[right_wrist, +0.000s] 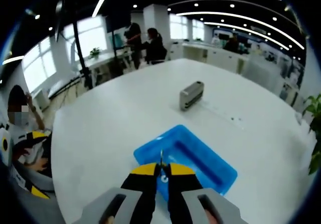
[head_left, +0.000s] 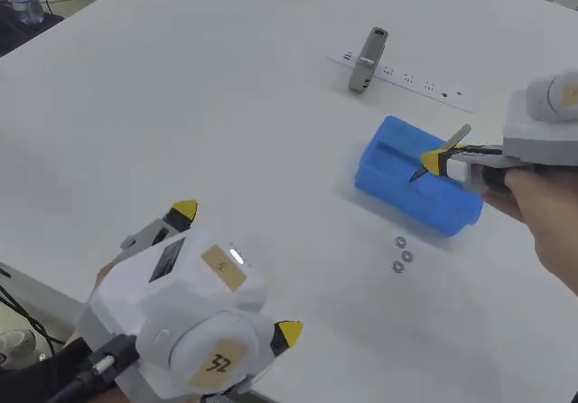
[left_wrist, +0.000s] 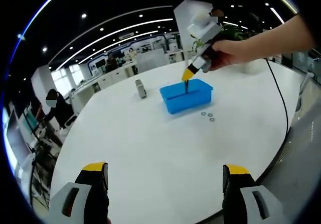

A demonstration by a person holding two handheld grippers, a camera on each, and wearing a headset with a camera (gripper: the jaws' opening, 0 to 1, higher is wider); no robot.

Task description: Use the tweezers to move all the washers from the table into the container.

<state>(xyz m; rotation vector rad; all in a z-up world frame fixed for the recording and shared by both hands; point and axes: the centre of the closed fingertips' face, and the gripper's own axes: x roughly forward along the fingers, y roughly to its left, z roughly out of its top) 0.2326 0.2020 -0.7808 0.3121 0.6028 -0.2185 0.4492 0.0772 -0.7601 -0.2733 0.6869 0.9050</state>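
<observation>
Yellow-tipped jaws of the right gripper (right_wrist: pixel 161 170) pinched thin metal tweezers (right_wrist: pixel 161 158), the hand angled down, with the tips just ahead over the blue plastic container (right_wrist: pixel 210 163). Three small ring washers (head_left: pixel 401 254) lay on the smooth white table (head_left: pixel 226 105) just beside it, seen in the head and left gripper views. The left gripper (left_wrist: pixel 165 170) sat spread, well apart.

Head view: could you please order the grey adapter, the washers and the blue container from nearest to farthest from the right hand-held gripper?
1. Blue container, directly under the right hand-held gripper and its tweezers.
2. Washers, on the table just on the container's near side.
3. Grey adapter, on the power strip beyond the container's far side.
</observation>
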